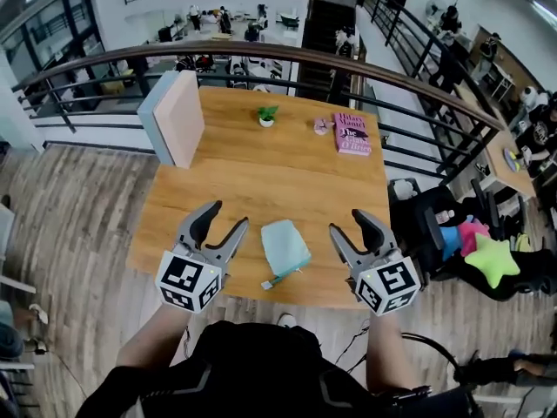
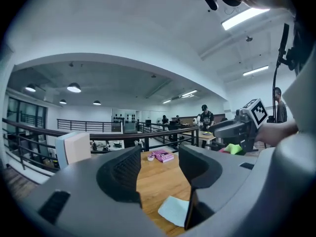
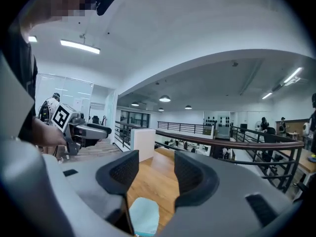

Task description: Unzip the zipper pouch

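Observation:
A pale blue zipper pouch [image 1: 284,247] lies flat on the wooden table [image 1: 261,168] near its front edge, with a small teal pull tab at its near corner. It shows low between the jaws in the left gripper view as a pale patch, the pouch [image 2: 174,210], and again as the pouch [image 3: 143,216] in the right gripper view. My left gripper [image 1: 223,219] hovers open just left of the pouch. On the pouch's right side my right gripper [image 1: 351,225] is held open too. Neither touches the pouch.
A pink book [image 1: 352,132], a small potted plant [image 1: 266,116] and a small pink object [image 1: 322,126] sit at the table's far side. A blue-and-white board [image 1: 174,116] stands at the far left corner. A railing [image 1: 261,55] curves behind; a chair with colourful cushions [image 1: 474,251] is at the right.

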